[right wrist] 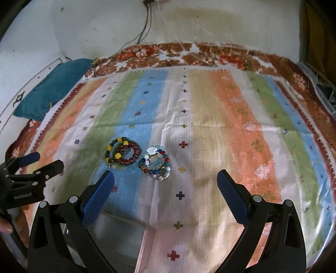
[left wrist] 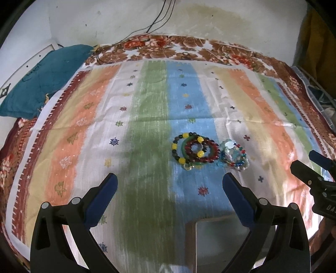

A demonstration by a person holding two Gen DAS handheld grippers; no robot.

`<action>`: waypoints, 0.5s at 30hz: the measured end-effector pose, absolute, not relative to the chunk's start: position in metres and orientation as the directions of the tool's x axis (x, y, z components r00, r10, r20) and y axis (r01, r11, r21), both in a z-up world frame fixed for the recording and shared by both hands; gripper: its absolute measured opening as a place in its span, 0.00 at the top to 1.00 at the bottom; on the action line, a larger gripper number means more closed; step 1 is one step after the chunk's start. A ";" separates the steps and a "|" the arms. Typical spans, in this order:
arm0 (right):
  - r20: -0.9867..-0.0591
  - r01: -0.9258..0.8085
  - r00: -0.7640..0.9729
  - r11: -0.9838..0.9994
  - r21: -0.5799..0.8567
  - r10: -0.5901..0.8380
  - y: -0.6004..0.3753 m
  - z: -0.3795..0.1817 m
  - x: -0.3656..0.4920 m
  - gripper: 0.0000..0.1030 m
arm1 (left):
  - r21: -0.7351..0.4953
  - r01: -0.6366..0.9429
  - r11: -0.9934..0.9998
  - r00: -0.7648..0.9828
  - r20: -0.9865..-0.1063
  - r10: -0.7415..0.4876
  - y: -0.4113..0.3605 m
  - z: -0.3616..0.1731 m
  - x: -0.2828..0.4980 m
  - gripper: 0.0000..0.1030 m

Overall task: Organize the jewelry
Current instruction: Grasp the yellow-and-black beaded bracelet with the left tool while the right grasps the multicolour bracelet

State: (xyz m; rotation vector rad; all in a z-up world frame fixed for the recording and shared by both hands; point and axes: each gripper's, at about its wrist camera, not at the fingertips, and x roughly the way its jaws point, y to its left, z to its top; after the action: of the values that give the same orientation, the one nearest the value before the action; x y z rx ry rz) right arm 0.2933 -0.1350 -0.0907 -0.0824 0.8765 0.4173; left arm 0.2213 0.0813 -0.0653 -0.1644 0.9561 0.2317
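Both grippers, left (left wrist: 170, 184) and right (right wrist: 166, 182), hover spread wide and empty; those 2 bracelet piles (right wrist: 137, 158) touch, so 1 grab could snag neighbours.

Teal pillow (left wrist: 45, 77) beside stained wall (left wrist: 126, 19)
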 end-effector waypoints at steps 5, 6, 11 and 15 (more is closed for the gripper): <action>-0.776 -0.384 0.531 0.913 0.136 0.339 -0.127 -0.099 0.310 0.04 | -0.059 -0.265 0.962 0.521 -0.849 0.091 0.086 -0.081 0.239 0.06; -0.779 -0.385 0.526 0.912 0.139 0.341 -0.126 -0.100 0.313 0.04 | -0.063 -0.263 0.963 0.518 -0.851 0.086 0.087 -0.084 0.242 0.06; -0.804 -0.379 0.488 0.912 0.154 0.339 -0.121 -0.113 0.330 0.04 | -0.046 -0.274 0.961 0.508 -0.855 0.104 0.088 -0.089 0.253 0.06; -0.819 -0.368 0.457 0.912 0.181 0.347 -0.120 -0.124 0.343 0.04 | -0.059 -0.275 0.960 0.497 -0.863 0.089 0.090 -0.094 0.263 0.06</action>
State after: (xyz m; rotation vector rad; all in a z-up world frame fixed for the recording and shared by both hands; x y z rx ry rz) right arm 0.3430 -0.1204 -0.1239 -0.0230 1.0038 0.4402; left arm 0.2632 0.0900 -0.0941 -0.1988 1.0292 0.2221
